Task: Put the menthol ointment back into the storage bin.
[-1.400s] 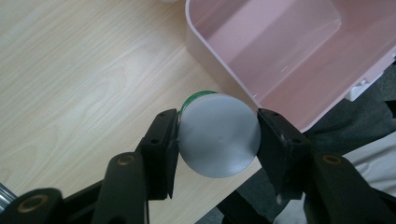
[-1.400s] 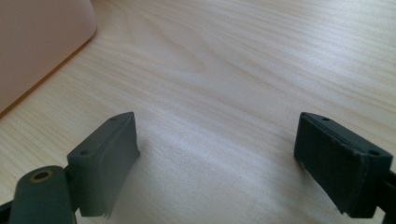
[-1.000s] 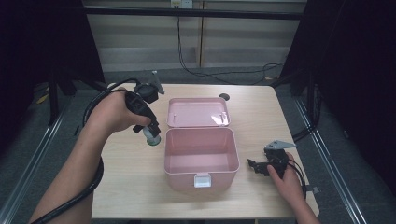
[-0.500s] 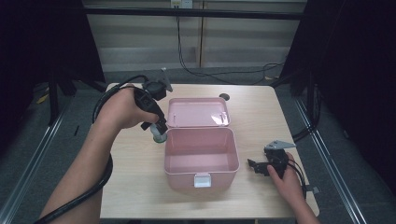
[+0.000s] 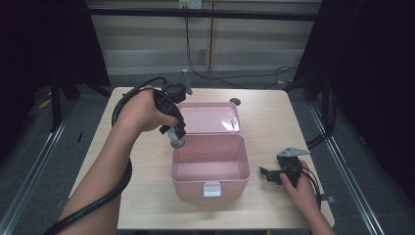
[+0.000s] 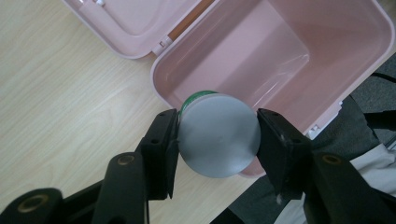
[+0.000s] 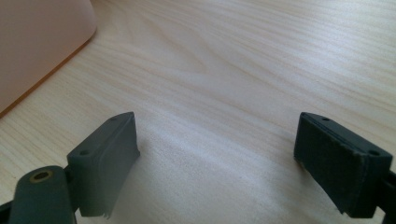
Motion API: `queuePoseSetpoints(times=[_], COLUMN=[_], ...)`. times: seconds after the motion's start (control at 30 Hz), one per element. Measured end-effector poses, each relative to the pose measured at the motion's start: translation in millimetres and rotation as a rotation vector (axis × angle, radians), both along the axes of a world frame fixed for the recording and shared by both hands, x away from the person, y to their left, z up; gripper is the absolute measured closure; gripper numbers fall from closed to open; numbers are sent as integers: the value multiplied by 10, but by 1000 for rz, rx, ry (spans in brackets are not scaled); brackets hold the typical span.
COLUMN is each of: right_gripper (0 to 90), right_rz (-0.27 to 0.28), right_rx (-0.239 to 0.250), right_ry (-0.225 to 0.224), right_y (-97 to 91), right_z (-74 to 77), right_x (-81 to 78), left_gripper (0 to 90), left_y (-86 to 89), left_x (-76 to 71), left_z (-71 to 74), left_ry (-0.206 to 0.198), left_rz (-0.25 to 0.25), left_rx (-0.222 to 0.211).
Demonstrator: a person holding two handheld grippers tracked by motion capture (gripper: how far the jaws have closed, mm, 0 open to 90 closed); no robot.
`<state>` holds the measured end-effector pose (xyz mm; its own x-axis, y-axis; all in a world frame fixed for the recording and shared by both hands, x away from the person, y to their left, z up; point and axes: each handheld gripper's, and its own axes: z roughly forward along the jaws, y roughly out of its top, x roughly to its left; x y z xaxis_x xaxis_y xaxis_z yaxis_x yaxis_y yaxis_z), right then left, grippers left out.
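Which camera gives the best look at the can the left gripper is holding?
The left gripper view: the can sits close up, end-on between the jaws above the pink box. The high view shows it small, partly hidden under the hand.

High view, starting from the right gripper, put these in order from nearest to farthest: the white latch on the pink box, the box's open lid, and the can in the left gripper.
From the right gripper:
1. White latch, on the box's front wall, to its left.
2. Open lid, lying flat behind the box.
3. Can, over the box's far left corner, held by the left gripper.
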<state>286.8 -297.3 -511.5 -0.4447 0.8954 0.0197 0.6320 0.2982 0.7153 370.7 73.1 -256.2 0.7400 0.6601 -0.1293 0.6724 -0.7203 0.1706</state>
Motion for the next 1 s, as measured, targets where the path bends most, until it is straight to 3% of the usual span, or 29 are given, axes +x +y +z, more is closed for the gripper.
queuePoseSetpoints(times=[0.3, 0.83, 1.0], right_gripper=[132, 132, 132], right_rz=[0, 0, 1], right_rx=[0, 0, 0], right_ry=[0, 0, 0], right_y=[0, 0, -1], right_z=[0, 0, 0], right_x=[0, 0, 0], left_gripper=[504, 503, 503], left_y=[-117, -316, -369], left_x=[15, 58, 63], left_z=[-72, -329, -418], left_ry=[-4, 21, 20], left_rz=[-14, -32, -18], left_rx=[3, 9, 5])
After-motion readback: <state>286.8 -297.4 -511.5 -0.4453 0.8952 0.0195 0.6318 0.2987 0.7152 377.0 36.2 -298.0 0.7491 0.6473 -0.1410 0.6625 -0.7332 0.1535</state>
